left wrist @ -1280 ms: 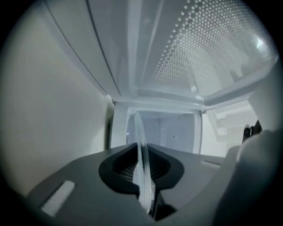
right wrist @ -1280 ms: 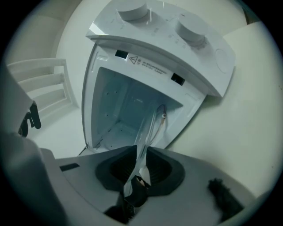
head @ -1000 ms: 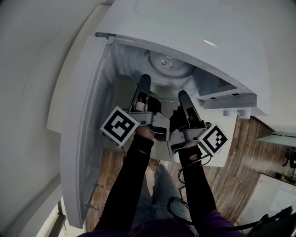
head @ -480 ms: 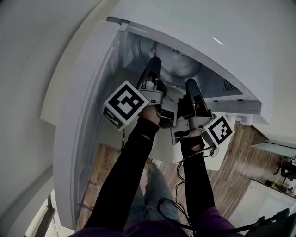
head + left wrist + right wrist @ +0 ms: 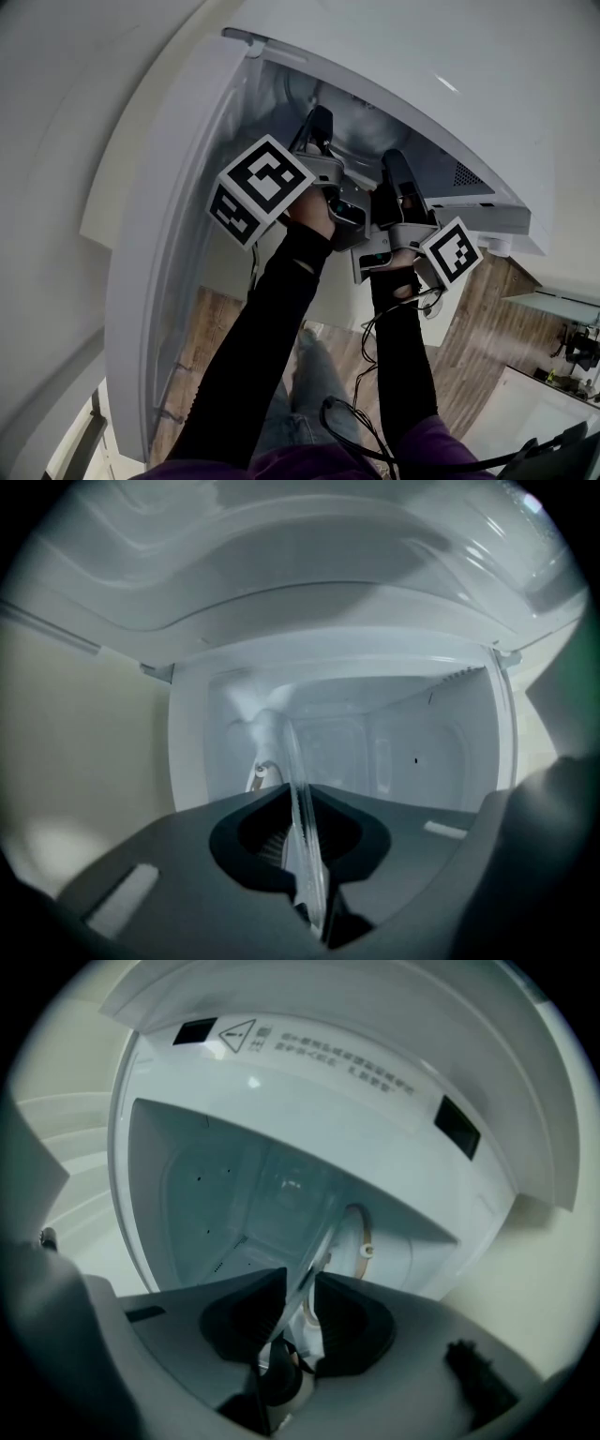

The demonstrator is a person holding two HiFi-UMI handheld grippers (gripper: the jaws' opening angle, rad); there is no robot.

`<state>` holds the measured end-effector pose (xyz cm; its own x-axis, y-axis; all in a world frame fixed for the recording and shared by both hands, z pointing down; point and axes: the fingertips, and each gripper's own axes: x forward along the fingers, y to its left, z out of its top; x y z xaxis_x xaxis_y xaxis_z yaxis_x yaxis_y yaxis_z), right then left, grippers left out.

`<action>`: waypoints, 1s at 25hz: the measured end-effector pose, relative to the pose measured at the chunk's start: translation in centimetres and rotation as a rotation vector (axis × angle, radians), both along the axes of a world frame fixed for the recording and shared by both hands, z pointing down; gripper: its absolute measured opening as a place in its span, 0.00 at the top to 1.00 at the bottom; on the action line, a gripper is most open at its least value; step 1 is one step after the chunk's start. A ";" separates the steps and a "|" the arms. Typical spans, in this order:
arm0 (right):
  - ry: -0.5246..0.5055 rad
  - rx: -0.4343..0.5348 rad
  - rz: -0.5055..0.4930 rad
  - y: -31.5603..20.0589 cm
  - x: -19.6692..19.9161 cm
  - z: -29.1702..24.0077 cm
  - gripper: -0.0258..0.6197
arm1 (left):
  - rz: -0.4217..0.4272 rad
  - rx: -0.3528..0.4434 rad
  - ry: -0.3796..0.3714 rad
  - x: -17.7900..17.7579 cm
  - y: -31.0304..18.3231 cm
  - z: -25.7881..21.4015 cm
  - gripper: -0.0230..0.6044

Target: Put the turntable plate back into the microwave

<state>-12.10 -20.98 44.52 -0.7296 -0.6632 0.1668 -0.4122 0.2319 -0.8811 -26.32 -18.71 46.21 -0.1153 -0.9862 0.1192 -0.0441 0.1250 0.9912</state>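
Carrying the glass plate (image 5: 286,742) by two sides steadies it inside the microwave (image 5: 412,752) opening. The left tongs (image 5: 302,794) pinch its rim tight, while the right tongs (image 5: 300,1279) have just been opening, rim loose between them, seemingly letting go.

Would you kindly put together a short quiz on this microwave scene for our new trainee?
1. What do the jaws of the left gripper clamp?
A) a mug handle
B) the rim of the glass turntable plate
C) a power cord
2. True or false: the door of the microwave is shut.
3. What stands between the jaws of the right gripper?

Key:
1. B.
2. False: the door stands open.
3. The plate's rim as well. Those jaws have just been opening.
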 end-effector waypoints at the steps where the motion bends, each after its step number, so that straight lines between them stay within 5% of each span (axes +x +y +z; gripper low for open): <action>1: 0.005 0.002 0.000 -0.1 -0.1 -0.1 0.82 | -0.002 -0.006 0.004 -0.1 0.0 0.1 0.91; 9: -0.008 -0.041 0.056 -0.7 0.4 0.3 0.82 | 0.130 -0.108 -0.042 0.6 -0.8 0.3 0.91; 19: -0.092 -0.113 0.140 -0.6 0.7 0.9 0.85 | 0.303 -0.252 -0.320 1.7 -0.1 0.4 0.83; 25: -0.109 -0.118 0.192 -0.7 1.2 1.1 0.86 | 0.398 -0.289 -0.343 2.5 0.0 0.6 0.81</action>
<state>-10.87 -21.67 45.62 -0.6100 -0.7720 0.1787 -0.3402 0.0516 -0.9389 -23.85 -18.69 46.78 0.1772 -0.8944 0.4107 -0.4541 0.2959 0.8404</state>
